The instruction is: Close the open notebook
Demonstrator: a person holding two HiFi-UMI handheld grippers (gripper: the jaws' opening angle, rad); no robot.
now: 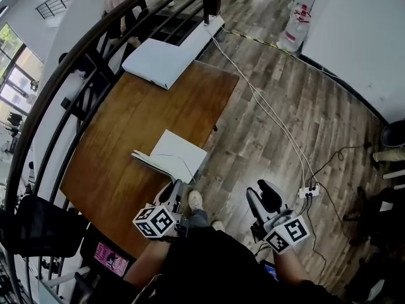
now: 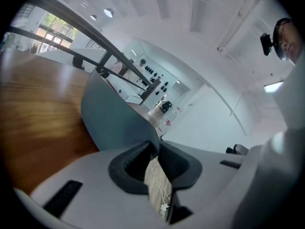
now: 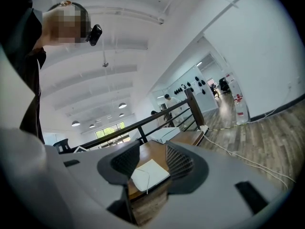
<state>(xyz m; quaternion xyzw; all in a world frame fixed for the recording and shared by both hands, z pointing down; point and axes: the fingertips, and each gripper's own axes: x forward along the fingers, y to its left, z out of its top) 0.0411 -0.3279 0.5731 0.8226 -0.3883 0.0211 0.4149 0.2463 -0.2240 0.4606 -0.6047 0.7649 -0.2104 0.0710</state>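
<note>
— While both grippers hover low in the head view, would you call the job finished?

— Near enough, I'd say. The notebook [image 1: 172, 152] lies in the middle of the frame, at the lower right edge of the wooden table [image 1: 120, 132]. Its white cover [image 1: 182, 148] lies flat over the pages [image 1: 147, 159], and no open spread shows.

— And that thick edge on its left?

— Looks like the stack of pages fanning a little under the cover. Whether the cover sits fully down there, I can't tell.

— Is either gripper on it?

— No. The left gripper [image 1: 176, 187] sits just below the notebook's lower corner, near it but apart as far as I can see. Its jaws are drawn almost together with nothing pinched, only a slit between them. The right gripper [image 1: 268, 189] is at the lower right over the floor [image 1: 272, 125], well apart from the book. Its jaws stand apart and empty. In the right gripper view the notebook [image 3: 150, 174] shows between them only in the distance, low in the middle.

— So what's left?

— At most a press on that left edge, if it gapes. Otherwise I'd judge the closing done.
</note>
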